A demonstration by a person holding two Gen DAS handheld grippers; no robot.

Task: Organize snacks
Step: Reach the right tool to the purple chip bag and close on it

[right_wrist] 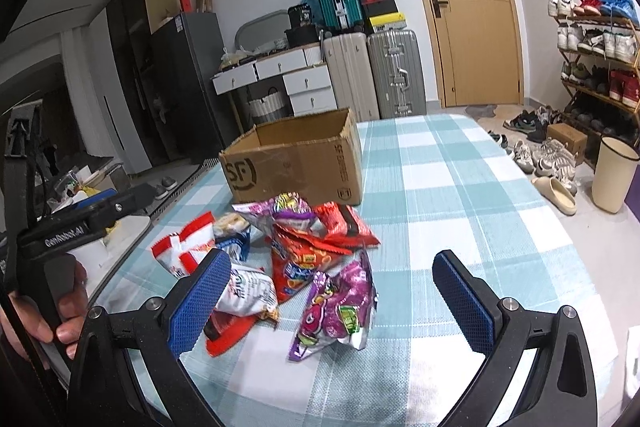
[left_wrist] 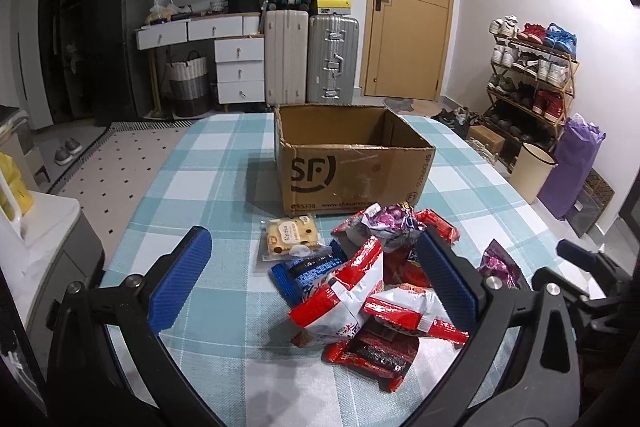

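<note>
Start of the sort, by my read: nothing is in the cardboard box (left_wrist: 352, 163) as far as I can see into it, and the snack pile (left_wrist: 372, 275) lies loose on the worktop (left_wrist: 208, 187) just in front of it.

Left tongs (left_wrist: 316, 267) spread wide, gripping nothing, hovering over the near side of the pile. Right tongs (right_wrist: 332, 287) likewise released and empty; a purple foil packet (right_wrist: 340, 311) sits between their fingers. A hand (right_wrist: 60, 311) shows on the left unit's grip.

Next move, I judge: lower one pair onto a single packet, probably the purple one, close, lift it clear of its neighbours, carry it to the box. Crinkly overlapping bags may drag others along.

Worktop: blue-and-white check cloth. Room: stacked suitcases (left_wrist: 312, 39), white drawers (left_wrist: 236, 67), wooden door (left_wrist: 412, 3), shoe rack (left_wrist: 532, 75), bin (left_wrist: 532, 171).
</note>
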